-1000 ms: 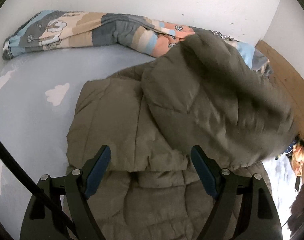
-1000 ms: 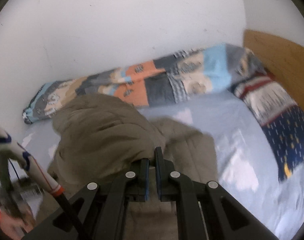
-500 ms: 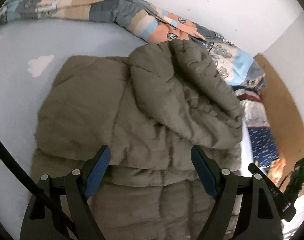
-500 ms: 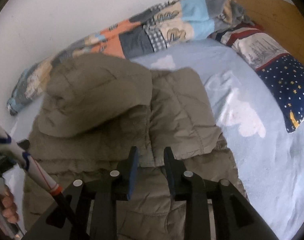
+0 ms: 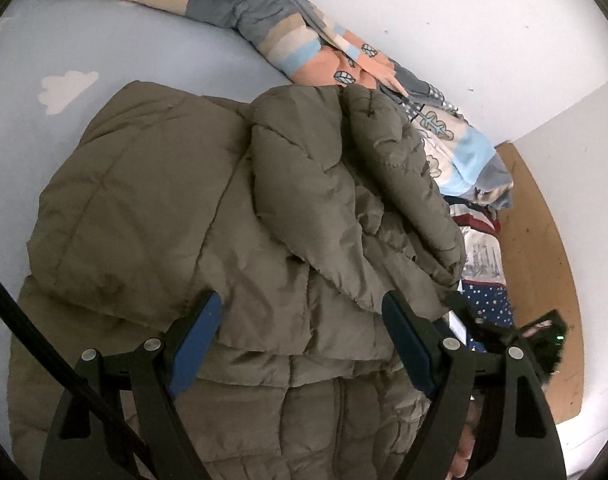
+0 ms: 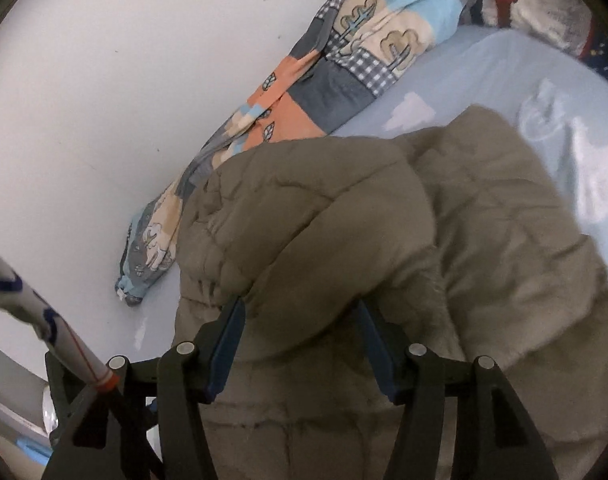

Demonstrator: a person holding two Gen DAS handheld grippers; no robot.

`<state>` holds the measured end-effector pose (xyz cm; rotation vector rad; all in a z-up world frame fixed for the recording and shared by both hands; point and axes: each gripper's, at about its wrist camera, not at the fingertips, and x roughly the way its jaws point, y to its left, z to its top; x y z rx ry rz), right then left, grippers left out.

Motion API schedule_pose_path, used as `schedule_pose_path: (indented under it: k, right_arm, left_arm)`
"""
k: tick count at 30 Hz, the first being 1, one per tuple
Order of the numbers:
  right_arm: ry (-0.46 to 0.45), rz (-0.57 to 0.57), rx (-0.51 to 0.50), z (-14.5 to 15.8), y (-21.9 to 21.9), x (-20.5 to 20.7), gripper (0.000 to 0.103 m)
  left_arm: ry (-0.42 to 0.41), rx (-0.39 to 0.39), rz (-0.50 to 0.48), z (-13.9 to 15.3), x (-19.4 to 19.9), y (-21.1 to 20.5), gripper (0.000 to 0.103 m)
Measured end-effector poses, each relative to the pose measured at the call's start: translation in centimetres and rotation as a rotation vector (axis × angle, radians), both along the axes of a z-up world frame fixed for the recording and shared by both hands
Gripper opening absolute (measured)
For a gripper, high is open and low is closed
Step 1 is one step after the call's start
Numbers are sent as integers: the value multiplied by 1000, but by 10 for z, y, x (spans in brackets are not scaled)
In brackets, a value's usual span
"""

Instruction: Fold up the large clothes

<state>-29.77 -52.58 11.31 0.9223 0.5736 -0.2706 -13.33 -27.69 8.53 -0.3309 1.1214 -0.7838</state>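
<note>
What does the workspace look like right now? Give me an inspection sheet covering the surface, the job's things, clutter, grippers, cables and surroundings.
Surface: bed sheet, pale blue with white cloud prints.
Job's things: olive puffer jacket lying on the sheet, one padded part folded over onto its body.
Clutter: patchwork blanket bunched along the wall; pillow near the headboard.
Grippers: left gripper open above the jacket, nothing between the jaws; right gripper with jaws opening, jacket fabric bulging between them, pads not pressing.
Cables: black cable beside the left gripper; white cable beside the right.
Surroundings: white wall; wooden headboard.
</note>
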Motion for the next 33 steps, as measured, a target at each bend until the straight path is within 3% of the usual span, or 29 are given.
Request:
schedule_pose_path:
  k: [2, 3, 4, 5, 8, 14, 18, 21, 27, 31, 33]
  right_arm:
    - [-34, 11, 42, -11, -1, 6, 62]
    - [-43, 29, 66, -14, -3, 10, 56]
    - [-41, 46, 77, -16, -1, 12, 26]
    - [-36, 57, 64, -13, 3, 14, 12]
    - [-79, 57, 49, 8, 9, 6, 9]
    - [-176, 69, 98, 45, 18, -22, 9]
    - [-191, 98, 166, 47, 22, -37, 9]
    - [-235, 113, 273, 43, 22, -52, 9]
    - [-305, 92, 310, 53, 11, -71, 8]
    - [-281, 120, 327, 51, 13, -65, 8]
    - [-256, 139, 320, 48, 16, -59, 8]
  left_arm:
    - [-1, -7, 1, 0, 0, -1, 81]
    - [-2, -9, 2, 0, 1, -1, 81]
    - [-3, -9, 3, 0, 2, -2, 81]
    - [-3, -12, 4, 0, 2, -2, 81]
    - [4, -36, 8, 1, 2, -2, 81]
    - [69, -164, 14, 1, 2, 3, 81]
    - [99, -229, -14, 0, -3, -4, 81]
    - [126, -256, -38, -4, -10, -14, 81]
    - [227, -367, -84, -18, -26, -28, 81]
    - [212, -426, -51, -17, -24, -21, 80]
    - [166, -428, -13, -12, -23, -11, 70]
